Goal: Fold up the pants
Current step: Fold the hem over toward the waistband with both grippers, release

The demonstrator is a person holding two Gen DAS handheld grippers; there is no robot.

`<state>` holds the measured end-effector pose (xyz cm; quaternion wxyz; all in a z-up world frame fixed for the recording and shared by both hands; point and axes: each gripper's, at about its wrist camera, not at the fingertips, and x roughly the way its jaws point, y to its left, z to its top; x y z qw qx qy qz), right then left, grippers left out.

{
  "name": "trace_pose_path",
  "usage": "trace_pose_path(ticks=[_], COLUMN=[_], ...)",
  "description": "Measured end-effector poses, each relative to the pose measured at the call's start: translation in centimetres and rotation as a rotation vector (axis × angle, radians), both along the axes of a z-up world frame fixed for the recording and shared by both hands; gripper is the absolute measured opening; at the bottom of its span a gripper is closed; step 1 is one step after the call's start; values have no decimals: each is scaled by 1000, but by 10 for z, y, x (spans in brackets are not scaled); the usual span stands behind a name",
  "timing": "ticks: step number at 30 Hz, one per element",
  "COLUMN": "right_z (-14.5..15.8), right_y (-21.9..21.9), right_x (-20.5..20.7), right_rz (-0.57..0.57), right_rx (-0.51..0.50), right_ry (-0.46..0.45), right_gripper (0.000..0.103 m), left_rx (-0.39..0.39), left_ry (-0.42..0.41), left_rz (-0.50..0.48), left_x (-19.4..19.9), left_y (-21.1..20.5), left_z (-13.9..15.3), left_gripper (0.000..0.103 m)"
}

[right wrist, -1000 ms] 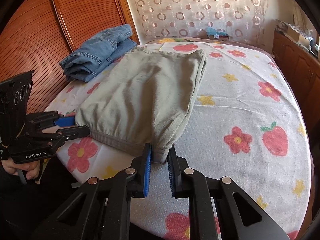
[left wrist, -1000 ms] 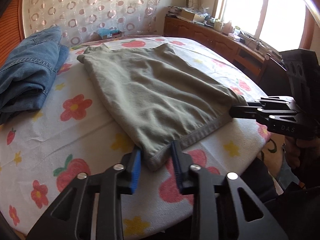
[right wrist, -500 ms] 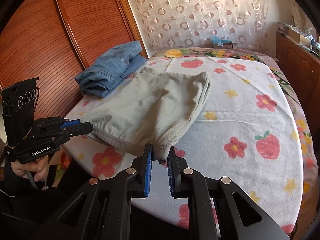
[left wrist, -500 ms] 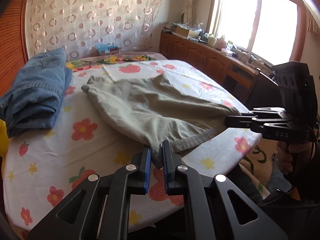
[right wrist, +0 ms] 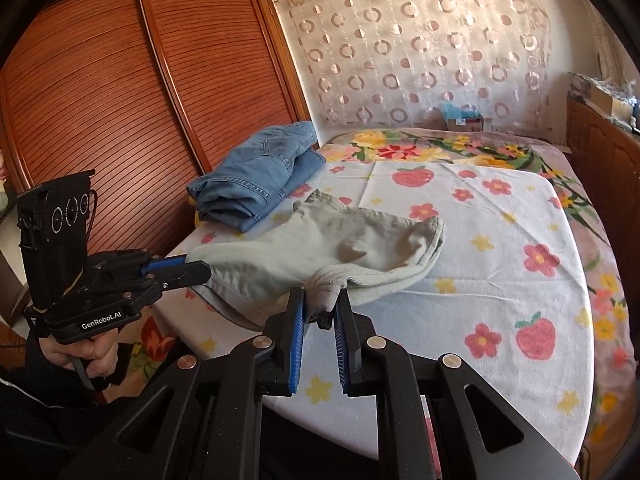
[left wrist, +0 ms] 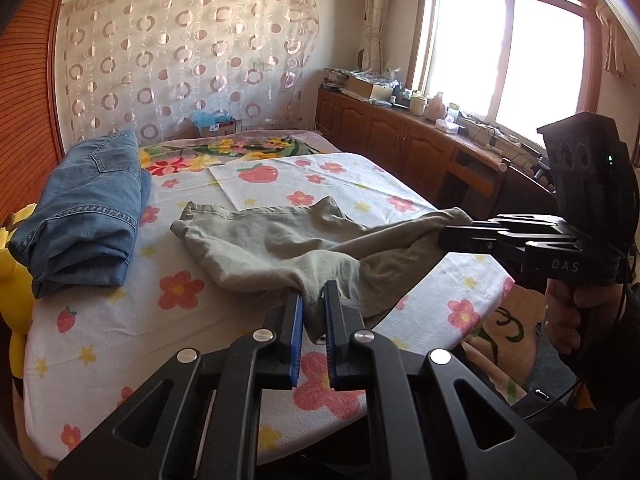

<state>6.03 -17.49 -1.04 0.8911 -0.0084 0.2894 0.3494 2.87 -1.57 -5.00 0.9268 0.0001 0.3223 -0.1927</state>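
The grey-green pants (left wrist: 256, 240) lie partly on the bed, and their near hem is lifted off it. My left gripper (left wrist: 311, 300) is shut on the left corner of that hem. My right gripper (right wrist: 321, 298) is shut on the right corner. The pants (right wrist: 320, 240) sag between the two grips, and their far end still rests on the sheet. The right gripper (left wrist: 452, 236) shows at the right in the left wrist view. The left gripper (right wrist: 196, 266) shows at the left in the right wrist view.
Folded blue jeans (left wrist: 88, 216) lie at the bed's far left, next to the pants. The bed (right wrist: 500, 280) has a white sheet with flowers and strawberries. A wooden wardrobe (right wrist: 120, 112) stands left, a cabinet (left wrist: 400, 144) under the window right. A yellow toy (left wrist: 12, 280) is at the bed's left edge.
Both grippers have risen and pulled back with the hem corners. The left gripper closed on its corner. The pants went from flat to lifted and sagging.
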Motion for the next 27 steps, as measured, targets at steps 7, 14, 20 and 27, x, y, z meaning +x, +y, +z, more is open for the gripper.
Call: trace_pose_path(ticks=[7, 14, 20, 27], right_z=[-3, -9, -13, -15], right_y=[15, 35, 48, 59], right_x=[47, 90, 116, 132], right_rz=[-54, -93, -106, -148], right_rx=[-15, -24, -58, -90], right_ry=[-2, 20, 24, 34], right_gripper=[14, 14, 14, 22], left_rx=[26, 18, 42, 43], left_ry=[8, 39, 46, 109], left_rz=[40, 57, 76, 85], left_x=[51, 95, 119, 142], left_y=[5, 11, 13, 14], left_z=[-5, -7, -6, -15], left_gripper=[11, 11, 11, 11])
